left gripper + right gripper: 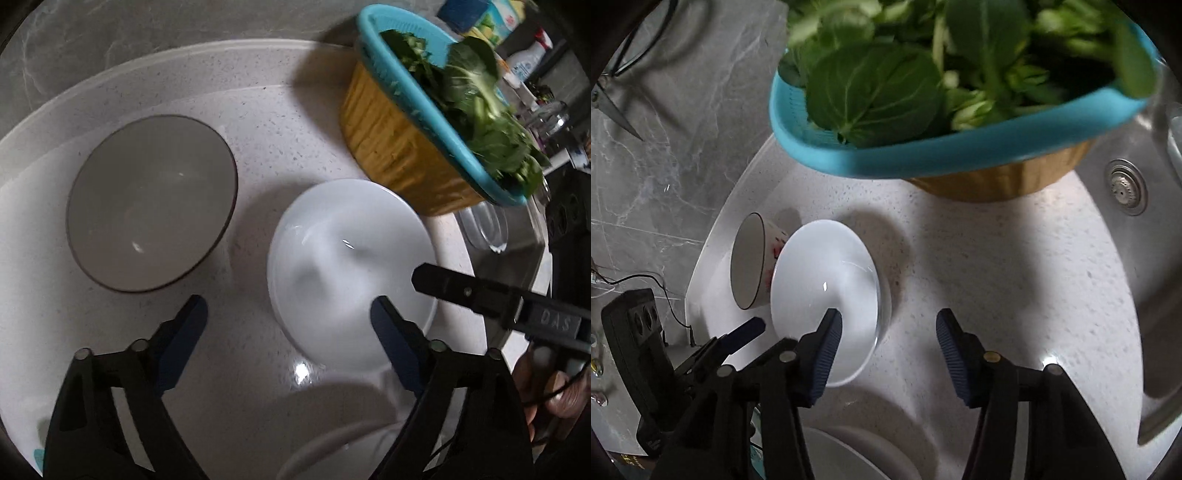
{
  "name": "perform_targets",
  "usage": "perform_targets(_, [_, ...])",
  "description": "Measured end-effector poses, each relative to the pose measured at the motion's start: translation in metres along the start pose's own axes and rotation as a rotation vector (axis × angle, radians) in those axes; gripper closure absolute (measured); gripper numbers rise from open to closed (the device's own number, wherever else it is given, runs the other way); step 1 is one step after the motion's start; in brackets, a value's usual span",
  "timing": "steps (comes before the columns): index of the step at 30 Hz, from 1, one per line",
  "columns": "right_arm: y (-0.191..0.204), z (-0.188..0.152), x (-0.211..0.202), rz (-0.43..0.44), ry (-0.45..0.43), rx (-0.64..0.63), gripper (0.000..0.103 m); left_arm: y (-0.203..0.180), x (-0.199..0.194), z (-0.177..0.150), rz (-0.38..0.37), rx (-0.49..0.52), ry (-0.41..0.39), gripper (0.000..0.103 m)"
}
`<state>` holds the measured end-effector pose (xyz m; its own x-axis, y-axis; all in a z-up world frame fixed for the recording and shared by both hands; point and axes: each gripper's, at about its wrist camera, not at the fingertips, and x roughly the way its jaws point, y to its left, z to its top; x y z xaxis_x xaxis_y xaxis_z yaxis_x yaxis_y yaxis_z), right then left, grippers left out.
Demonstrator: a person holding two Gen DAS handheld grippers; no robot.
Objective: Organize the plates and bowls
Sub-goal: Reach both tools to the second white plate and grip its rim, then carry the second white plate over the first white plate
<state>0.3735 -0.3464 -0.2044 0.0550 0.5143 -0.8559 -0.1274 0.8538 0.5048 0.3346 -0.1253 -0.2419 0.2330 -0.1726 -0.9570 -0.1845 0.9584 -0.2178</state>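
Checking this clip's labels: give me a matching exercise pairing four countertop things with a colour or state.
Things:
1. grey bowl
2. white bowl
3. basket
4. left gripper

Descriptions:
A. blue rim, holds leafy greens
B. open, holding nothing
C. thin dark rim
D. glossy, plain white

Pairs: 1-C, 2-D, 3-A, 4-B
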Motion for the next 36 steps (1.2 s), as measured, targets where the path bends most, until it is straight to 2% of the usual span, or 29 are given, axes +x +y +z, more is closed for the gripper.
perform_targets(1, [0.0,0.002,0.004,-0.001,0.006,-0.004,0.046,0.003,0.006,0.003,0.0,-0.013,0.007,0.034])
perform_targets(2, [0.0,0.004,0.007,-0.001,0.01,-0.004,0.046,0.004,0.009,0.005,0.002,-0.021,0.01,0.035])
perform_targets(12, [-0.004,0.013,0.016,-0.005,-0.016,0.024,0.046,0.013,0.03,0.013,0.007,-0.058,0.0,0.035])
perform_targets(14, [-0.004,0.01,0.018,-0.008,-0.019,0.026,0.046,0.013,0.035,0.015,0.009,-0.053,0.002,0.043])
perform_targets(15, [-0.002,0.01,0.02,-0.008,-0.013,0.025,0.046,0.012,0.037,0.015,0.008,-0.052,0.007,0.052])
perform_targets(16, [-0.002,0.009,0.022,-0.01,-0.007,0.024,0.046,0.013,0.04,0.016,0.003,-0.055,0.012,0.057])
perform_targets(24, [0.004,0.011,0.032,-0.044,-0.009,0.005,0.046,0.007,0.048,0.019,-0.014,-0.041,0.022,0.073])
perform_targets(25, [0.005,0.012,0.033,-0.051,-0.007,0.0,0.047,0.007,0.05,0.019,-0.017,-0.041,0.022,0.075])
perform_targets(28, [0.009,0.013,0.035,-0.08,-0.006,-0.021,0.064,0.005,0.047,0.02,-0.029,-0.037,0.014,0.083])
perform_targets(29, [0.009,0.013,0.036,-0.084,-0.006,-0.024,0.076,0.003,0.046,0.021,-0.029,-0.03,0.013,0.086])
perform_targets(30, [0.009,0.013,0.036,-0.086,-0.007,-0.031,0.081,0.001,0.044,0.021,-0.028,-0.021,0.011,0.091])
perform_targets(31, [0.011,0.013,0.036,-0.09,-0.008,-0.042,0.082,-0.003,0.044,0.022,-0.021,-0.006,0.008,0.092])
perform_targets(33, [0.017,0.011,0.035,-0.099,-0.012,-0.077,0.093,-0.007,0.043,0.023,-0.017,0.004,0.008,0.092])
perform_targets(36, [0.02,0.012,0.034,-0.115,-0.015,-0.095,0.094,-0.006,0.042,0.022,-0.029,-0.006,0.008,0.094])
